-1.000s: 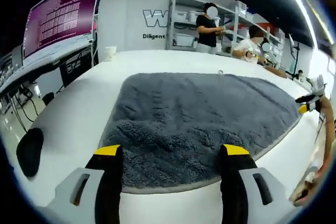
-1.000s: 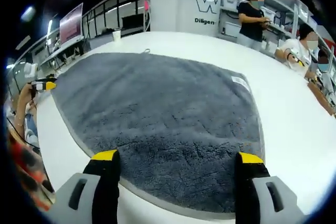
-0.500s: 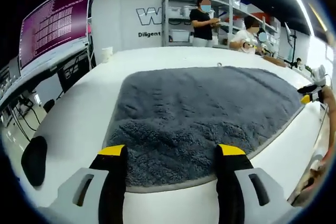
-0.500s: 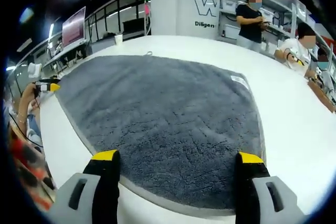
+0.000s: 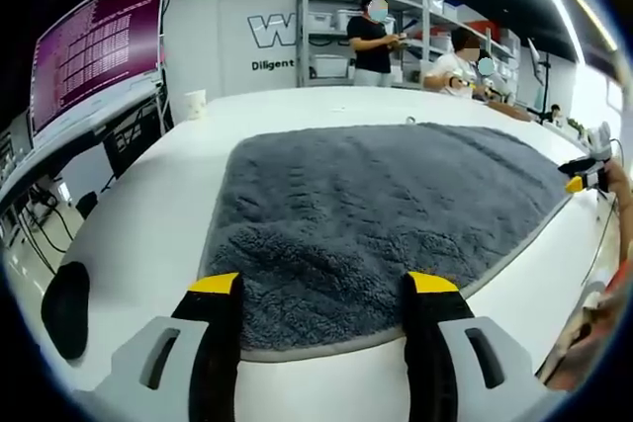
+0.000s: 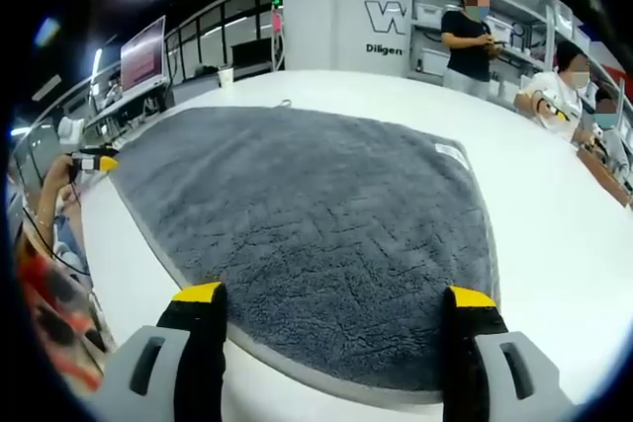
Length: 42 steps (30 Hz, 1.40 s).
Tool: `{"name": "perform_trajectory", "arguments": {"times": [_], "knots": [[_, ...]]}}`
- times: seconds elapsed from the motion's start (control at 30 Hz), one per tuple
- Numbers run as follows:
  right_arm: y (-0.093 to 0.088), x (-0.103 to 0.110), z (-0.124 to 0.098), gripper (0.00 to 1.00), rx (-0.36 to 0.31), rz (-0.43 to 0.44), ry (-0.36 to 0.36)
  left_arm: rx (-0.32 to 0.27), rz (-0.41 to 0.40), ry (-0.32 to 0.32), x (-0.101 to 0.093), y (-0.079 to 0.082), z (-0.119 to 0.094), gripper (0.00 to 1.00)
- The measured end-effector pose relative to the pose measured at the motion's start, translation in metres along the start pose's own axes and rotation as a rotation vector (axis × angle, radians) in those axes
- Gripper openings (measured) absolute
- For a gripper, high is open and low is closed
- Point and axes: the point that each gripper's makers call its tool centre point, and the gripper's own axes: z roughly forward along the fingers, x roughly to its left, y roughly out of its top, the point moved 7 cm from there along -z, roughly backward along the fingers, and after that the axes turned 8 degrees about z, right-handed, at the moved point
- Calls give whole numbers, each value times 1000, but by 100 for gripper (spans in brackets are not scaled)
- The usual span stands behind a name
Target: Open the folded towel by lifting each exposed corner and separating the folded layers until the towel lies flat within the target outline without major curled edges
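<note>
Grey towel spread flat, both grippers hovering empty

Left gripper view: left gripper, jaws spread, has crept slightly nearer the grey towel filling centre frame. Right gripper view: right gripper, jaws apart, towel unchanged, apparently fully unfolded.

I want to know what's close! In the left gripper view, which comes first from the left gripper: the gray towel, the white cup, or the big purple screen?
1. The gray towel, spread on the white table right ahead of the left gripper.
2. The white cup, at the table's far edge, left of the towel.
3. The purple screen, past the table, upper left.
</note>
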Motion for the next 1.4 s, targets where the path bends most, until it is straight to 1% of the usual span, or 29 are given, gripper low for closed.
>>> {"name": "perform_trajectory", "arguments": {"times": [0.2,0.57,0.7,0.83,0.97,1.1,1.13,1.17,1.2,1.23,1.27,1.33,1.37,1.4], "knots": [[-4,1,-5,89,-14,6,3,12,-1,5,0,-2,-4,64],[-6,0,-8,89,-8,-1,10,28,-5,5,-1,-7,-15,60],[-6,1,-8,89,-11,-3,13,35,-11,11,0,-8,-18,56],[-7,0,-9,89,-15,-5,17,40,-19,16,2,-9,-22,50],[-7,0,-9,89,-12,-7,20,39,-21,21,3,-10,-23,50],[-3,0,-8,89,21,-15,19,31,-33,-11,3,-8,-23,54],[-2,0,-8,90,33,-21,22,26,-37,-24,3,-8,-23,57],[-2,0,-9,90,39,-26,24,16,-23,-38,1,-6,-22,60],[0,0,-10,90,37,-35,20,2,-6,-40,-1,-2,-21,64],[2,0,-12,91,34,-44,15,-11,12,-42,-2,2,-19,70],[3,-1,-13,93,32,-53,10,-25,30,-45,-4,6,-18,74],[8,0,-18,94,11,-57,8,-35,40,-66,-6,12,-15,81],[11,1,-20,95,1,-57,10,-55,31,-91,-7,22,-9,83],[13,3,-22,94,-12,-56,14,-91,38,-106,-6,33,-3,84]]}}
